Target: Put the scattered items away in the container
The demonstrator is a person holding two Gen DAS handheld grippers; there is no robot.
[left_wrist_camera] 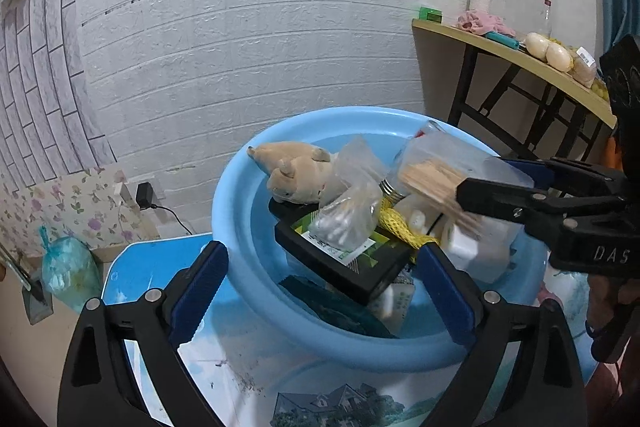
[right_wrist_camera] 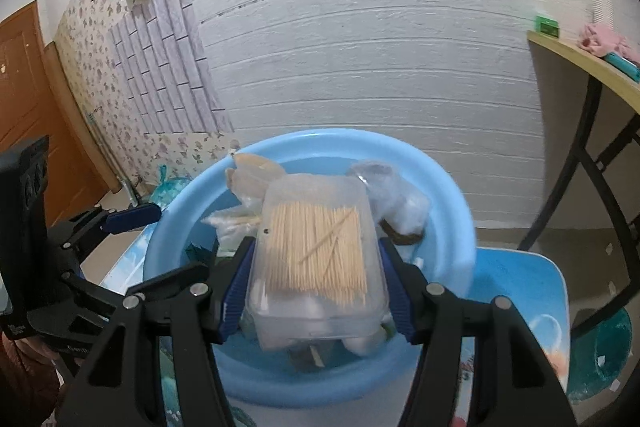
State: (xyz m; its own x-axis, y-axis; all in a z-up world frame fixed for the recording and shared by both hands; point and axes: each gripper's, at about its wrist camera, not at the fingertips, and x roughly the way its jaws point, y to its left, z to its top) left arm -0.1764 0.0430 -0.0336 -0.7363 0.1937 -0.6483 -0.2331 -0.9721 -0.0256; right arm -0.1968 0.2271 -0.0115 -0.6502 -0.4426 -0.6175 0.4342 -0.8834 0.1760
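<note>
R gripper (right_wrist_camera: 316, 283): fingers (right_wrist_camera: 236, 287) clamped on both sides of a clear toothpick box (right_wrist_camera: 316, 255), pads pressed to its walls, box lifted and tilted. Box hangs over the blue basin (right_wrist_camera: 460, 227), just above the pile already in there: plush toy (left_wrist_camera: 292, 171), black flat box (left_wrist_camera: 352, 263), plastic baggies (left_wrist_camera: 348, 223), yellow mesh (left_wrist_camera: 396, 223).

L gripper (left_wrist_camera: 324, 279): fingers (left_wrist_camera: 200, 287) spread wide, nothing btw them, hovering at the basin's near rim, aimed at the pile.

Basin sits on a blue printed worktop (left_wrist_camera: 160, 267); side table (left_wrist_camera: 500, 47) w/ odds and ends stands well apart by the wall.

Step, as I read it: drop-off of the toothpick box, late in the task since the basin is nearly full. Next move prob needs: lower a bit, level the box so it doesn't slide off the heap, then release and back out w/o snagging the baggies. L should stay clear of the R's path.
</note>
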